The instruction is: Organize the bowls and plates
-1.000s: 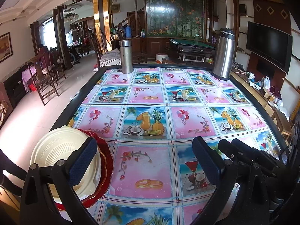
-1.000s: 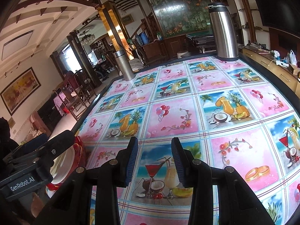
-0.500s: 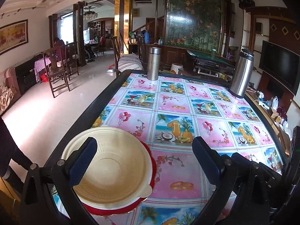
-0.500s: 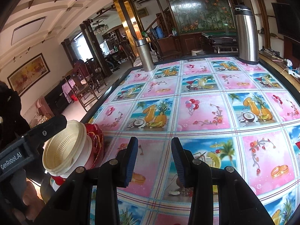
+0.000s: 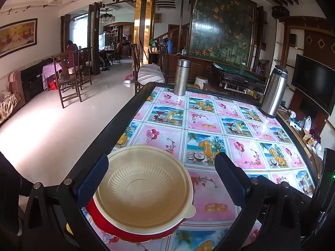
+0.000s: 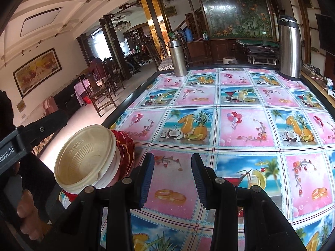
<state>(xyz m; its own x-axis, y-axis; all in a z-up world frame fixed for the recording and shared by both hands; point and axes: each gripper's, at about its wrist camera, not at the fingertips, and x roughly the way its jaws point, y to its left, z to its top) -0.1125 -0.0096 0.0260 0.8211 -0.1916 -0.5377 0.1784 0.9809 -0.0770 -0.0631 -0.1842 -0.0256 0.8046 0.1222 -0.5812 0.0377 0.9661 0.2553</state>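
Observation:
A cream plastic bowl (image 5: 144, 188) sits on a red plate (image 5: 134, 233) at the table's near left corner. My left gripper (image 5: 161, 177) is open, its jaws wide apart above the bowl, not touching it. In the right wrist view the cream bowl (image 6: 85, 159) and red plate (image 6: 125, 146) lie to the left. My right gripper (image 6: 172, 179) is open and empty, low over the tablecloth to the right of the stack.
A table (image 5: 209, 125) with a colourful patterned cloth and a black rim (image 5: 117, 125). A small steel flask (image 5: 181, 77) stands at the far left, a taller steel thermos (image 5: 274, 92) at the far right. Chairs and floor lie beyond the left edge.
The left gripper has swung left and risen, so the bowl and plate now lie between its jaws. The right gripper has shifted slightly; the stack shows more fully at its left.

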